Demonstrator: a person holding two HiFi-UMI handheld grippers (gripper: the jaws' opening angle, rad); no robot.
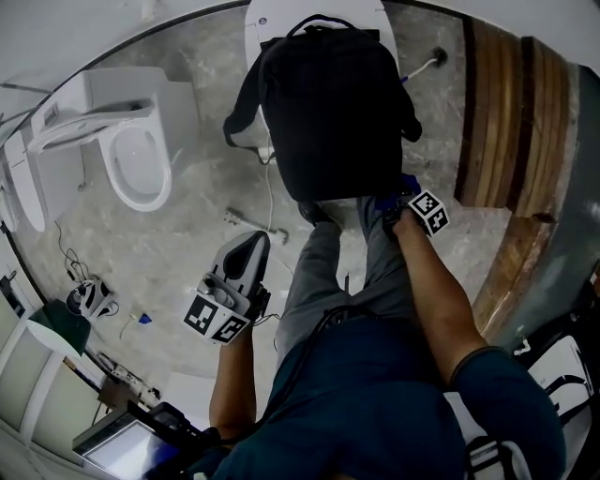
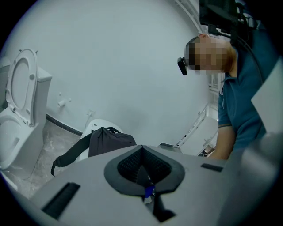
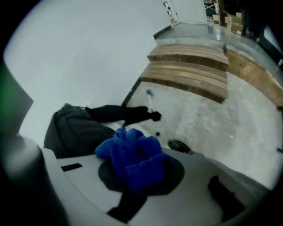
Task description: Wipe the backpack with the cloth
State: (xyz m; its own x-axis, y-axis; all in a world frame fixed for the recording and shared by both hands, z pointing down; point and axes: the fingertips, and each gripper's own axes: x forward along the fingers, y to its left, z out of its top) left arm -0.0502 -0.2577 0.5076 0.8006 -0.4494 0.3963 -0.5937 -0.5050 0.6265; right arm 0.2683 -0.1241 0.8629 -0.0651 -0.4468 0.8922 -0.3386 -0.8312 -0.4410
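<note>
The black backpack sits on a white stand. It looks soft and likely to give under a wipe, so its top handle seems the place to steady it. The left gripper hangs well back from the backpack, jaws together on nothing. The right gripper, at the backpack's near corner, is clamped on the fluffy blue cloth.

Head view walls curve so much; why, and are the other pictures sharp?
Head view: a wide lens bends the floor round the backpack; fairly sharp. Left gripper view: round frame with black corners, even soft light, one mosaic patch. Right gripper view: softest, the blue cloth up close looks fuzzy.
</note>
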